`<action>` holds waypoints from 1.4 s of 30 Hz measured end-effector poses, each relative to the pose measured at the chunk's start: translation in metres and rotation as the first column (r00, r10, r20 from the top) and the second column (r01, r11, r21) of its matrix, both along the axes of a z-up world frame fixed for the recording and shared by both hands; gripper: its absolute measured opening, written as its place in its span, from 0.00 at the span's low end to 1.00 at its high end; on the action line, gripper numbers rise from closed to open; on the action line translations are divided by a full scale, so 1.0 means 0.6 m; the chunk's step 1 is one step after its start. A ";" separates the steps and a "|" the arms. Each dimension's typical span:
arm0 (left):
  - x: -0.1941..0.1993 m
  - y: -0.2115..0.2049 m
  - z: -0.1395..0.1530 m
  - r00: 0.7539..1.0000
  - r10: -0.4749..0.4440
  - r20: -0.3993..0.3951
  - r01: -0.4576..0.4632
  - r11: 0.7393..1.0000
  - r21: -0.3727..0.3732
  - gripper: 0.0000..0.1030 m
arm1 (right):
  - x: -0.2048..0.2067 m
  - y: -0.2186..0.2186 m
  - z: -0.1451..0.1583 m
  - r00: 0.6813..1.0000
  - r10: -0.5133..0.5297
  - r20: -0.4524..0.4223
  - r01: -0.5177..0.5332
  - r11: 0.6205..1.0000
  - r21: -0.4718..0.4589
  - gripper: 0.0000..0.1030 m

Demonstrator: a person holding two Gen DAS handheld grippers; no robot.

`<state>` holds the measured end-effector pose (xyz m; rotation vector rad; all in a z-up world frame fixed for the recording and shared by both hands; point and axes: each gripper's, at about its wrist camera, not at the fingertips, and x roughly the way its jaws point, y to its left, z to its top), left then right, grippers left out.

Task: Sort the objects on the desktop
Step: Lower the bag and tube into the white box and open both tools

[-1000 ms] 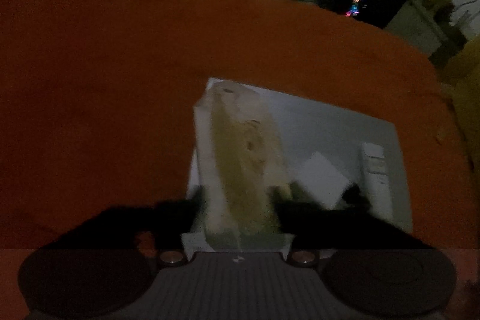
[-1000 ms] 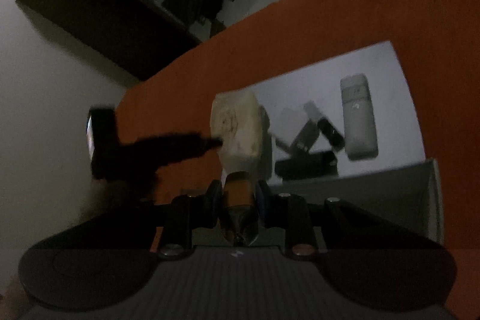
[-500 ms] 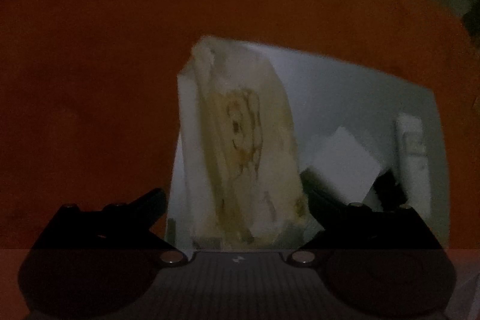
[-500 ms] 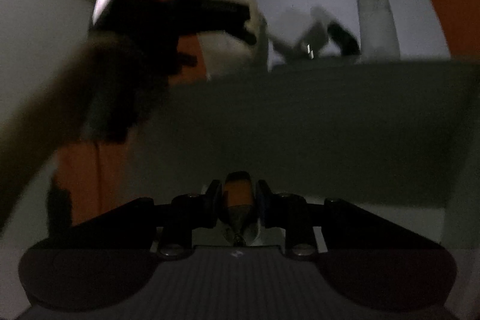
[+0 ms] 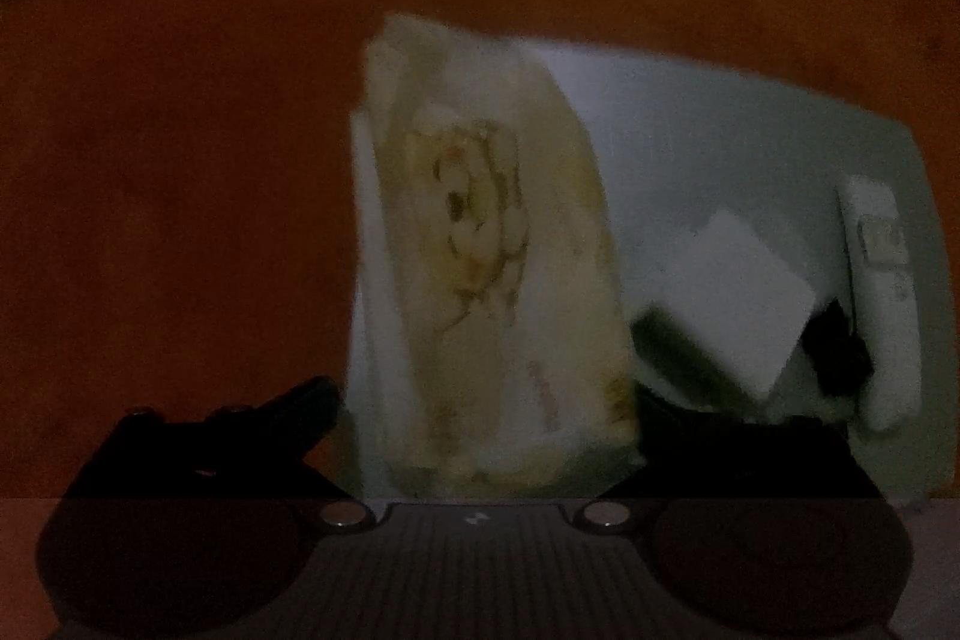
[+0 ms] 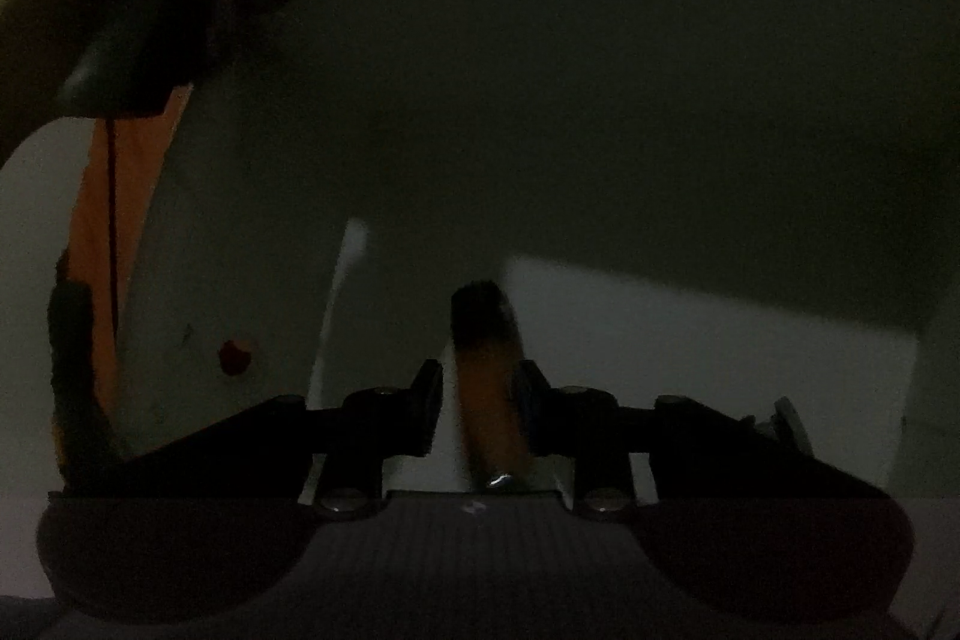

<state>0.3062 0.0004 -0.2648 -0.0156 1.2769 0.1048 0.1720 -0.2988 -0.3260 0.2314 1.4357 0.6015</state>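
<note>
Here, from the left wrist view: dim light, an orange cloth (image 5: 180,160) across the table, and on it a white tray (image 5: 720,130); along the tray's left side, a cream packet (image 5: 492,250) with a brownish printed figure, standing tilted between the dark fingers of the left gripper (image 5: 486,418); jaws apart and closing, the left finger (image 5: 288,406) clear of the packet, the right one lost in shadow against the packet's lower corner, so contact there cannot be told; further right in the tray, a white card (image 5: 750,292) lying over a dark flat thing (image 5: 678,352), then a small black object (image 5: 840,352) and a white remote (image 5: 882,280) at the right wall. Next, from the right wrist view: very dark, mostly filled by the grey side of a white box (image 6: 570,100), orange cloth showing at the left edge; between the fingers of the right gripper (image 6: 480,394), an orange pen (image 6: 489,370) with a dark tip, pointing away over a pale floor; jaws narrow but opening, gaps visible on both sides of the pen, no pad pressing on it; top left, a blurred dark shape, not identifiable
</note>
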 end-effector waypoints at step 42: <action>-0.366 0.044 0.201 0.923 -0.135 0.361 0.249 0.924 -0.289 0.27 | -0.039 -0.039 0.021 0.988 -0.145 -0.044 0.145 0.989 -0.013 0.71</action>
